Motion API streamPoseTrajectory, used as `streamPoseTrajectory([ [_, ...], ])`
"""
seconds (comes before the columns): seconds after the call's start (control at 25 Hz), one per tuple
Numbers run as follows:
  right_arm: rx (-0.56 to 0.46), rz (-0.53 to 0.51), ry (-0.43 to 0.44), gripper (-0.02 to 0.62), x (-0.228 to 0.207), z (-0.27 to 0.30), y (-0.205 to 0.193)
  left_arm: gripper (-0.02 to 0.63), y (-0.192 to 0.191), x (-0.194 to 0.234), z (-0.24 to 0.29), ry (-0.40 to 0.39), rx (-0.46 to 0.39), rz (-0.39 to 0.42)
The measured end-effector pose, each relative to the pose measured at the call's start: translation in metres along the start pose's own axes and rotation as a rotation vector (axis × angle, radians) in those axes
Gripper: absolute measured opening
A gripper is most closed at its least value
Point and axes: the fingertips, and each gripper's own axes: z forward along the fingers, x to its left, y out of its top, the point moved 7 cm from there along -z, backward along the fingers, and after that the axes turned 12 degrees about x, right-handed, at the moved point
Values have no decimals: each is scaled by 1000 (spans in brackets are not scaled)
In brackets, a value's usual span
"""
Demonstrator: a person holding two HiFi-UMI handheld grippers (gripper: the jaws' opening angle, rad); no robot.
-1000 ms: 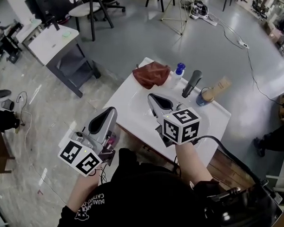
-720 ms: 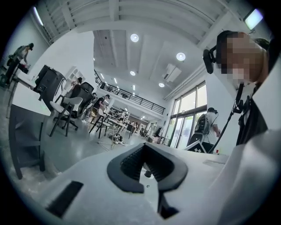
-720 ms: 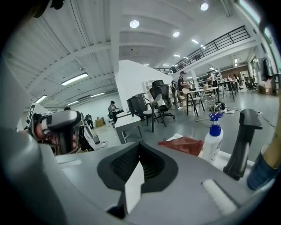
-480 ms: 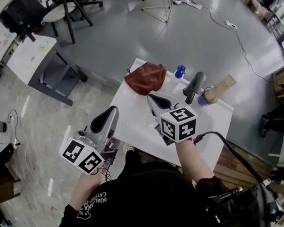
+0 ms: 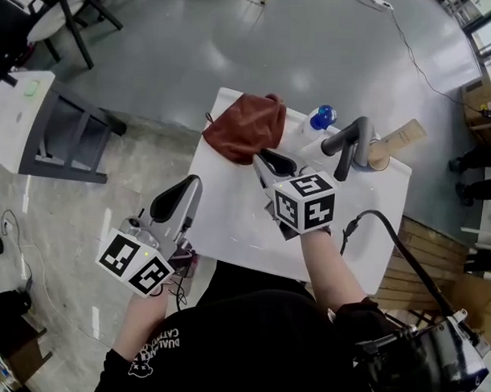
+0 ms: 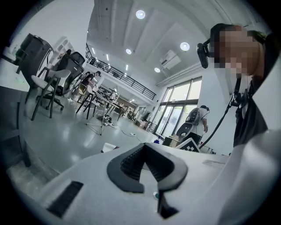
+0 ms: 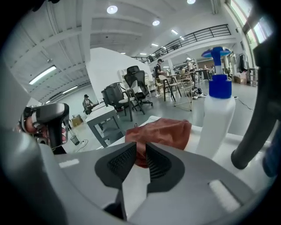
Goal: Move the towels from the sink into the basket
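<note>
Opening, empty jaws on right gripper (image 5: 265,157) (image 7: 140,147), near red towel (image 5: 246,125) (image 7: 161,131) at counter's (image 5: 220,218) far left. Parted, empty jaws on left gripper (image 5: 190,184) (image 6: 145,152), near left.

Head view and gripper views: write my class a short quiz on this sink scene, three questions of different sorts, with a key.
1. True or false: the right gripper grips the reddish-brown towel.
2. At which part of the sink top does the towel lie? A. near right corner B. far left corner C. middle
3. What colour is the top of the pump bottle?
Key: 1 false: its jaws are opening with nothing between them, and the towel lies ahead. 2 B. 3 blue.
</note>
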Motion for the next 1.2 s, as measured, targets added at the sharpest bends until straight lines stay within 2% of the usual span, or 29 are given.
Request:
streamPoseTrajectory([
  [0.28,36,0,-79,146,-11,32,-7,3,-6,16,4,-29,19,-18],
  [0.44,45,-3,-137,66,-14,32,-12,5,-13,12,-8,-11,11,-30],
  [0.6,66,-10,-151,40,-11,31,-12,5,-10,5,-25,11,-8,-35],
  [0.96,14,-68,-94,18,17,3,-6,5,-16,-23,-54,48,-68,-31],
  [1.2,-90,-150,-25,15,51,-40,2,3,-16,-50,-67,48,-102,-1],
])
